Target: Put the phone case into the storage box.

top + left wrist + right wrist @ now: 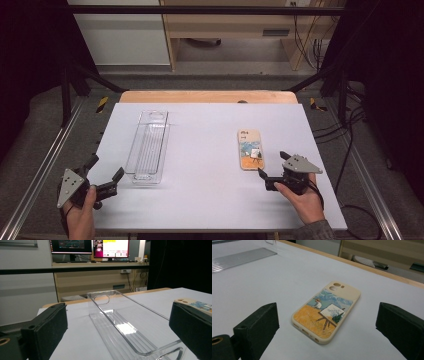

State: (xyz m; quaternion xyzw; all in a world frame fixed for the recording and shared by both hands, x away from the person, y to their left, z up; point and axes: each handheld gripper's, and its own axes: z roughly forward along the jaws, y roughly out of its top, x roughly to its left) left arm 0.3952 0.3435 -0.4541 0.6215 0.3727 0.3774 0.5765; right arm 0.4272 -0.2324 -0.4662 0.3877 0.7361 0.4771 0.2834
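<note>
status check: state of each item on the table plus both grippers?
clear tray: empty, upright, flat on the table.
phone case: lying flat, picture side up, untouched.
left gripper: open, jaws toward the tray's near end, holding nothing.
right gripper: open, just short of the case's near end, holding nothing.

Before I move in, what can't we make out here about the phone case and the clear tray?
- Phone case: underside hidden against the table in the right gripper view.
- Phone case: mostly blocked by a black jaw in the left gripper view.
- Clear tray: near end cut off by the bottom edge of the left gripper view.
</note>
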